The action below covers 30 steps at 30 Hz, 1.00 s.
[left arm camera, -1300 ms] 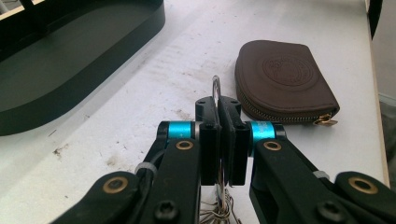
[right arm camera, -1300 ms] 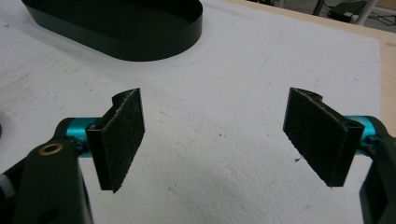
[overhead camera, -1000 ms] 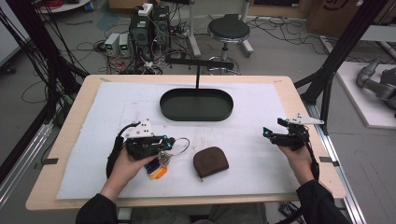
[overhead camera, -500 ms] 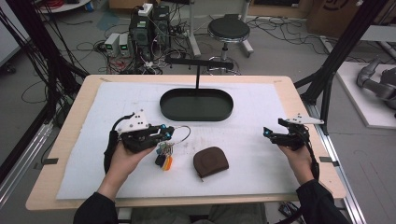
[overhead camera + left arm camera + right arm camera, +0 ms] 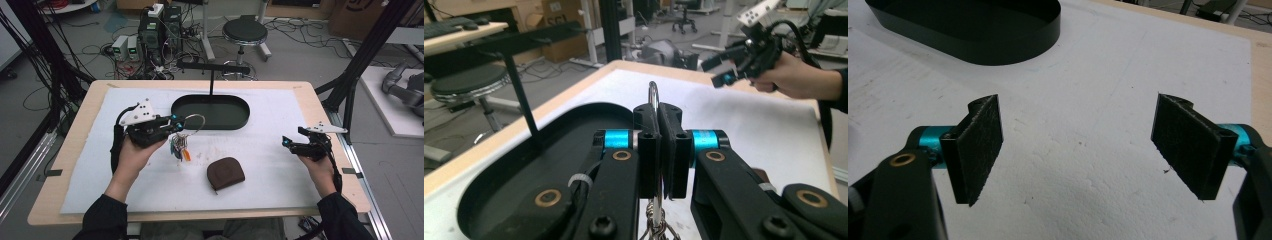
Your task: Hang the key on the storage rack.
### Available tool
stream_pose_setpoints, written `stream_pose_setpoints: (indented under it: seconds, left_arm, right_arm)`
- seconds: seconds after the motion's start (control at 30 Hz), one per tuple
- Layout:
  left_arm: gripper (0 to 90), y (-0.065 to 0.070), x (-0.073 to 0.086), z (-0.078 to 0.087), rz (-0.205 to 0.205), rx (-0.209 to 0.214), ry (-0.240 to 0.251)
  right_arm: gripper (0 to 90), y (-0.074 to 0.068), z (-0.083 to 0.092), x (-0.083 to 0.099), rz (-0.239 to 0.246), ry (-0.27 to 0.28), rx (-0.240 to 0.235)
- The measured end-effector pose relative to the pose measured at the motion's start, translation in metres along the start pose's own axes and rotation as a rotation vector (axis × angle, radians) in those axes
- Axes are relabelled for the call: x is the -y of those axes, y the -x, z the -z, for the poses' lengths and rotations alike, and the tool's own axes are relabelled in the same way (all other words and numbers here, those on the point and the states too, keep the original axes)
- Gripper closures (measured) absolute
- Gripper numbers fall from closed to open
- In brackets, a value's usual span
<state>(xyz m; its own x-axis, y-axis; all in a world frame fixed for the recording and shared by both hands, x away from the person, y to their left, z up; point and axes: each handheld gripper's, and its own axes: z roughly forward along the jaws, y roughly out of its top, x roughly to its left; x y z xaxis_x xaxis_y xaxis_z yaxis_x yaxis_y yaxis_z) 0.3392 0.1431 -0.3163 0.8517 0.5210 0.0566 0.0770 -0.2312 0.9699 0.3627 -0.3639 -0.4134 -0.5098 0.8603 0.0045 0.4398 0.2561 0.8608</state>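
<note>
A person sits at a wooden worktop (image 5: 70,150) covered with a white sheet, a pair of hand-held tongs in each hand. In the high view the left tongs (image 5: 176,121), at about nine o'clock from the sheet's middle, are pressed together on the big metal ring of a bunch of keys (image 5: 179,145). The bunch hangs clear of the sheet, just beside the near left end of a black oval tray (image 5: 235,120) at twelve o'clock. The grip on the ring rather than on the keys seems chosen so that the bunch dangles free and the loop stands open above the jaws. That would suit hooking it over the crossbar of the thin black stand (image 5: 212,80) rising from the tray's far edge, or lowering it into the tray. The left gripper view shows the silvery ring (image 5: 653,95) upright, pinched edge-on between the two pads, with small chain links below. The keys themselves are a tight cluster of metal blades with green and orange tags; finer detail is too small to tell. At five o'clock from the keys a brown leather pouch (image 5: 226,173) lies flat on the sheet, well apart from both hands. At three o'clock the right tongs (image 5: 287,143) hover low near the worktop's edge, jaws spread wide with nothing between them, probably waiting to assist.
</note>
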Motion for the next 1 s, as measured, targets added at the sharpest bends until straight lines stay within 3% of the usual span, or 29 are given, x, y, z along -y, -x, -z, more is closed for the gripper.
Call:
stream_pose_setpoints:
  seconds: [0.47, 0.87, 1.0]
  left_arm:
    - [86.5, -0.025, -0.034, -0.007, -0.011, -0.064, 0.028]
    - [86.5, -0.045, -0.045, -0.026, -0.001, -0.115, 0.034]
    - [86.5, -0.055, -0.047, -0.033, 0.006, -0.142, 0.011]
  right_arm:
    - [21.3, 0.0, -0.001, 0.0, 0.003, -0.003, -0.005]
    - [21.5, 0.0, -0.002, 0.0, 0.005, -0.004, -0.008]
    - [21.5, 0.0, -0.002, 0.0, 0.006, -0.003, -0.01]
